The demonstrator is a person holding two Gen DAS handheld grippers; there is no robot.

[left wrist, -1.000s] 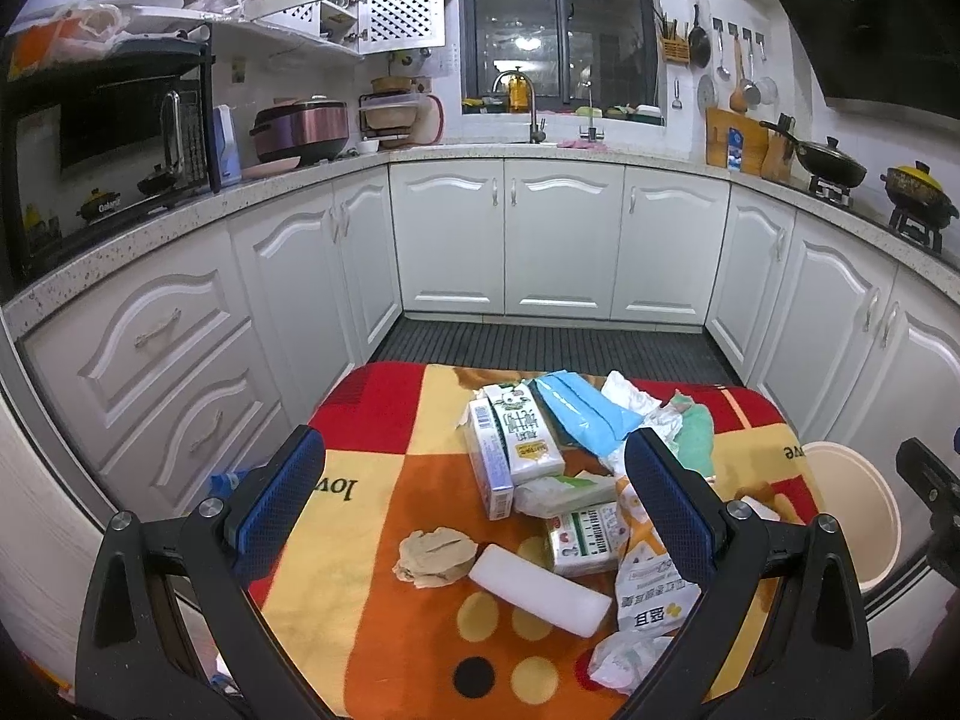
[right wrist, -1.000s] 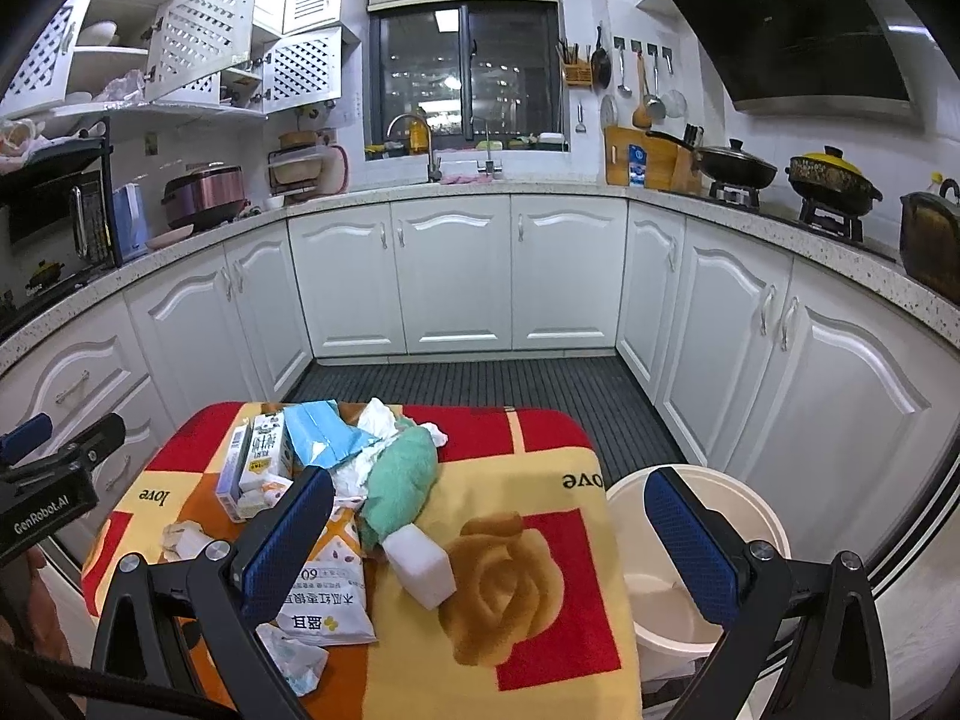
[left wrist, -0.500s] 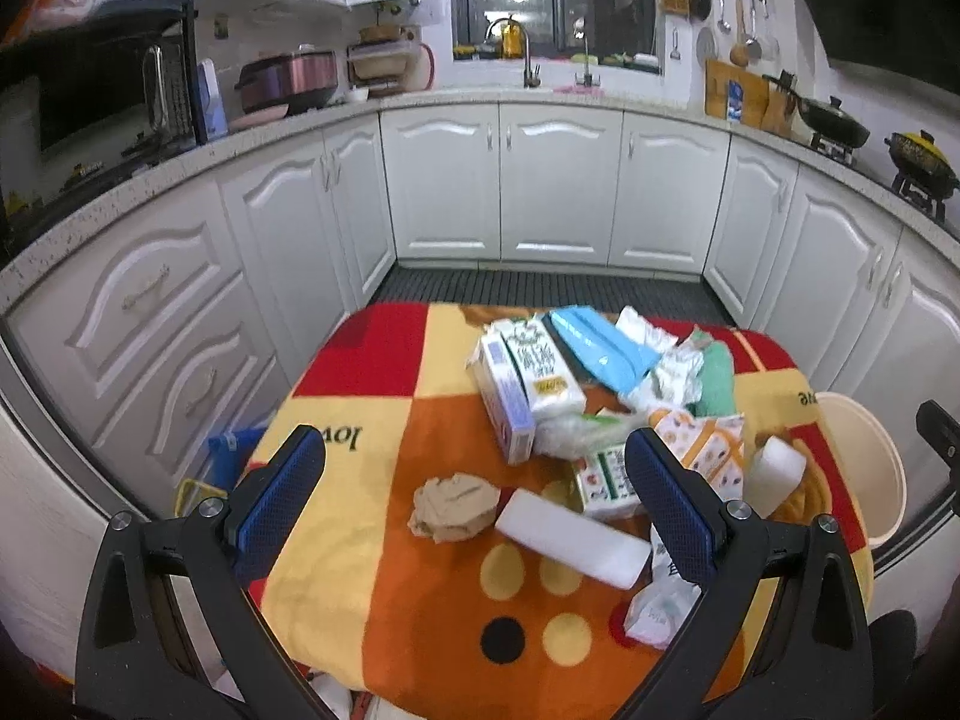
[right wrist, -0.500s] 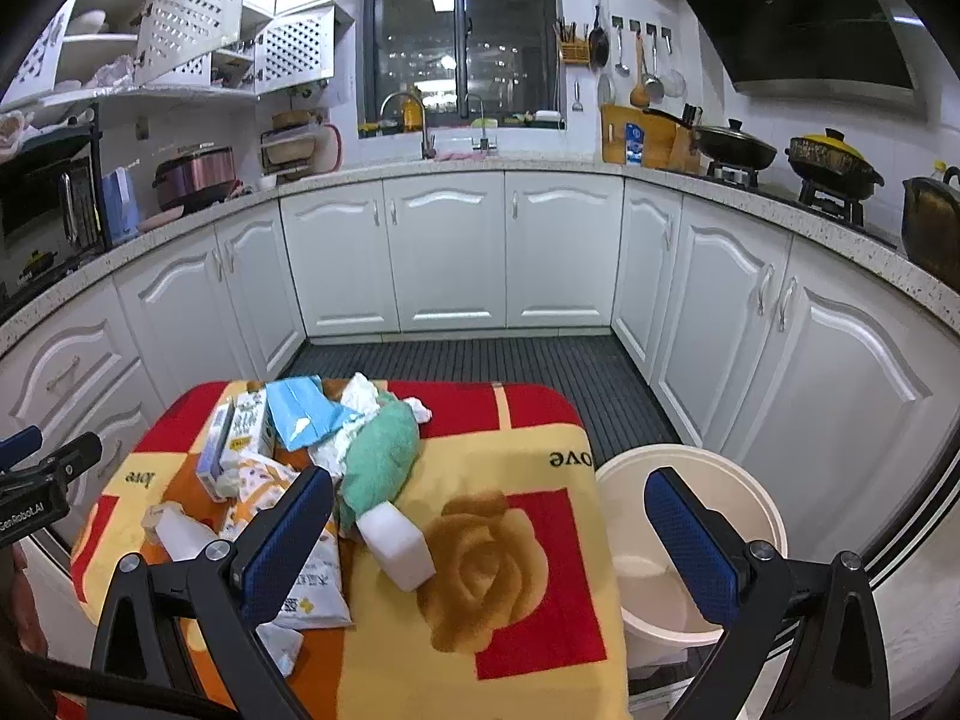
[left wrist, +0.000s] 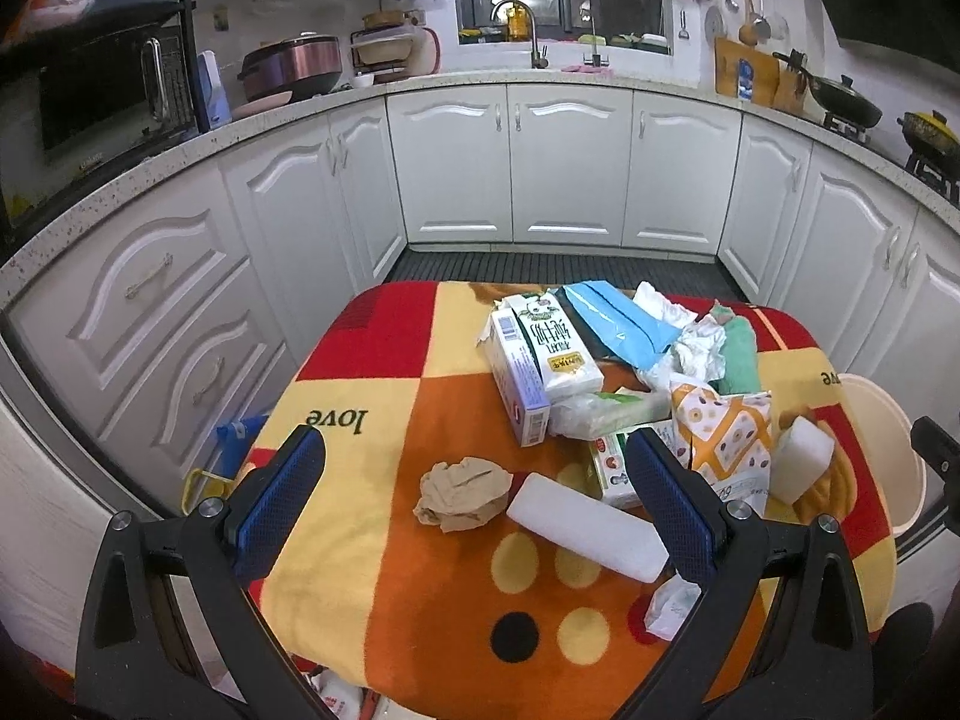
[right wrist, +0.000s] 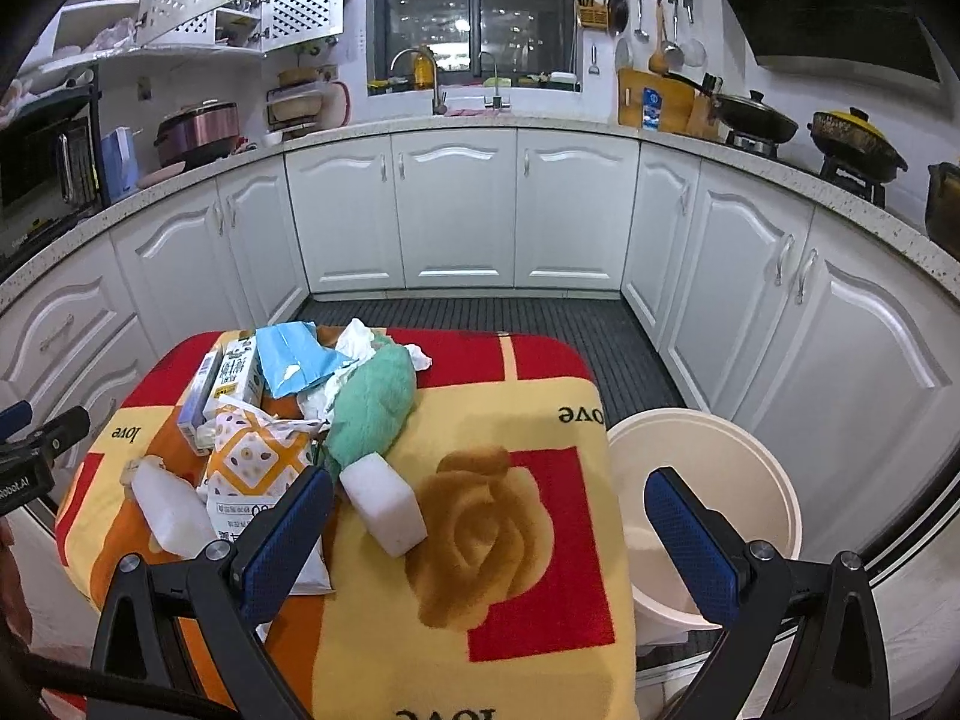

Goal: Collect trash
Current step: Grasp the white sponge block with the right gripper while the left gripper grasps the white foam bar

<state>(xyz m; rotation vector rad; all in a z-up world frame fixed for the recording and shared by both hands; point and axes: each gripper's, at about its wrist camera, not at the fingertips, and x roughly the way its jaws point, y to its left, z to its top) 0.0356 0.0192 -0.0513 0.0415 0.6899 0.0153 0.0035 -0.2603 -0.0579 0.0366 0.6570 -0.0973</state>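
Change: over the last second both grippers have come in lower and closer over the table; in the left wrist view the litter now sits larger and nearer between the fingers than it did.
Meaning for the task: this reads as an approach, nothing collected yet; the pile looks untouched and no item has left the cloth.
Left gripper point(left wrist: 474, 483): jaws spread wide, holding nothing, hanging above the crumpled brown paper ball point(left wrist: 461, 493) and the long white foam block point(left wrist: 587, 527), which touch each other.
Right gripper point(right wrist: 489, 516): jaws spread wide too, empty, framing the white sponge block point(right wrist: 384, 501) at its left finger and the bin point(right wrist: 744, 450) at its right.
Trash: a heap on the patterned tablecloth point(left wrist: 384, 552), with a milk carton point(left wrist: 546, 354), a blue wrapper point(left wrist: 612, 321), crumpled white tissue point(left wrist: 696, 348), a green cloth point(right wrist: 375, 402) and a printed snack bag point(right wrist: 255, 459) overlapping.
Bin: cream, open-topped, standing on the floor just beside the table's right edge, lower than the tabletop; nearly empty as far as I can see.
Edges: the sponge block lies near the right edge, closest to the bin; the paper ball lies well inside.
Open room: the rose-patterned right half of the cloth is bare, giving a free lane to the bin; cabinets stand well back.
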